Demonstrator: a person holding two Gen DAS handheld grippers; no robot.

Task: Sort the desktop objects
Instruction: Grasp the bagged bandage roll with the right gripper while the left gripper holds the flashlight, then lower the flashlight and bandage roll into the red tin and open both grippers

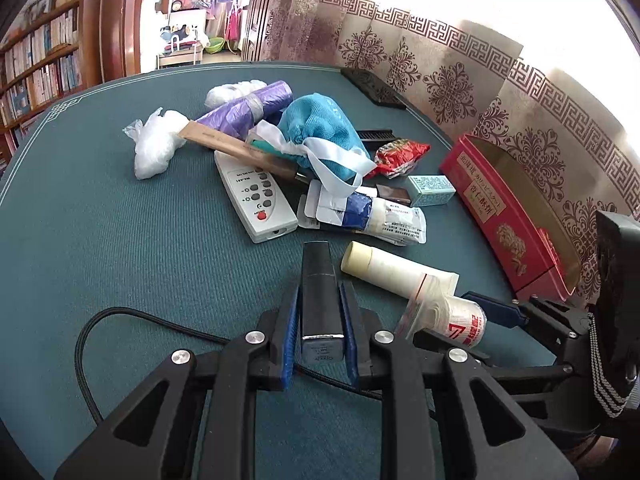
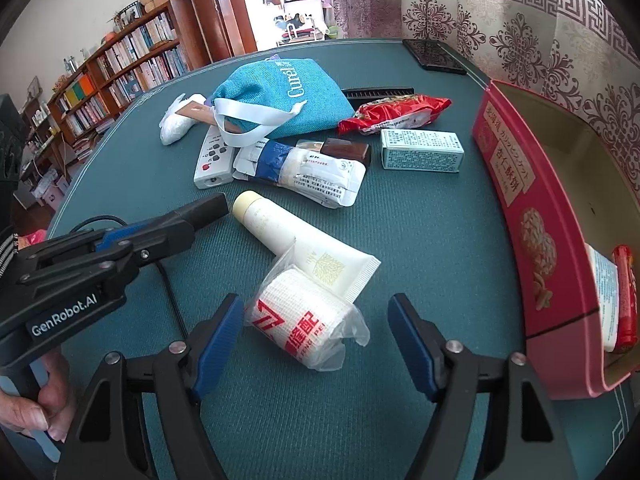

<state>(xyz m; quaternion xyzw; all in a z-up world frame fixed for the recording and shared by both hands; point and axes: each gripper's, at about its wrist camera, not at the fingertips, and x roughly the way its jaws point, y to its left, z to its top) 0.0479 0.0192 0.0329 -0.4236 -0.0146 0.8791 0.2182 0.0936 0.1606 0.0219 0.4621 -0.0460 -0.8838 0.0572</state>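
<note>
My left gripper (image 1: 320, 292) is shut on a slim black bar-shaped device (image 1: 318, 280), with a black cable (image 1: 86, 340) looping over the green tabletop beneath it. In the right wrist view that gripper (image 2: 176, 220) comes in from the left, the bar's tip (image 2: 208, 206) poking out. My right gripper (image 2: 316, 308) is open, its blue pads either side of a white bandage roll in a clear bag (image 2: 300, 316) without pressing it. The roll (image 1: 452, 320) leans on a cream tube (image 2: 288, 236). An open red box (image 2: 520, 184) stands to the right.
Behind lies a pile: white remote (image 1: 256, 200), blue drawstring pouch (image 2: 280, 96), purple bag roll (image 1: 244, 110), red snack packet (image 2: 392, 116), small teal carton (image 2: 422, 150), blue-white sachets (image 2: 312, 176), black comb (image 2: 380, 92). The box holds a white packet and red item (image 2: 624, 296). Curtain behind.
</note>
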